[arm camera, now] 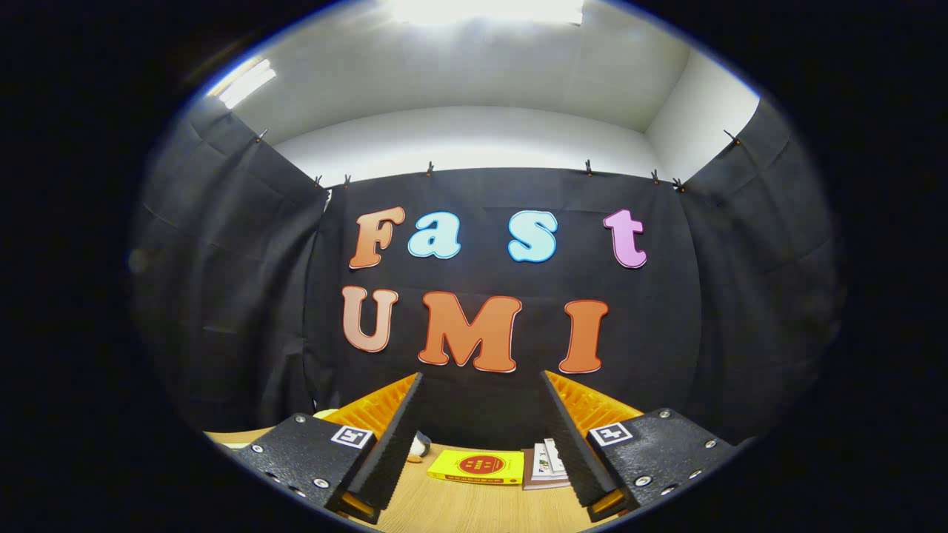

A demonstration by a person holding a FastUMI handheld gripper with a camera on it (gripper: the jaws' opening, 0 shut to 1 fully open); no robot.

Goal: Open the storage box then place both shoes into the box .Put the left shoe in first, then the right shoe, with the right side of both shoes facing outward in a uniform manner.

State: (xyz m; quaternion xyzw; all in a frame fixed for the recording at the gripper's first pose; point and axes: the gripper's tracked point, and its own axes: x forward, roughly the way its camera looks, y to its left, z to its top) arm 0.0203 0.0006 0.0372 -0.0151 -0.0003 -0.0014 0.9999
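Tool [481, 381] open (empty), above table [459, 511].

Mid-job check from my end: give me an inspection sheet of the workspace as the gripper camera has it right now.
Surface: wooden table, seen low between the fingers.
Job's things: nothing seen of a storage box or shoes.
Clutter: yellow book lying flat on the table beyond the fingers; a second book or booklet beside it, touching or nearly so; a small pale object partly hidden behind the left finger, too little showing to identify.
Grippers: gripper open, fingers spread wide and holding nothing, raised above the table and aimed at the back wall.
Cables: nothing seen.
Surroundings: black cloth booth wall clipped along its top edge, white room wall and ceiling light above.
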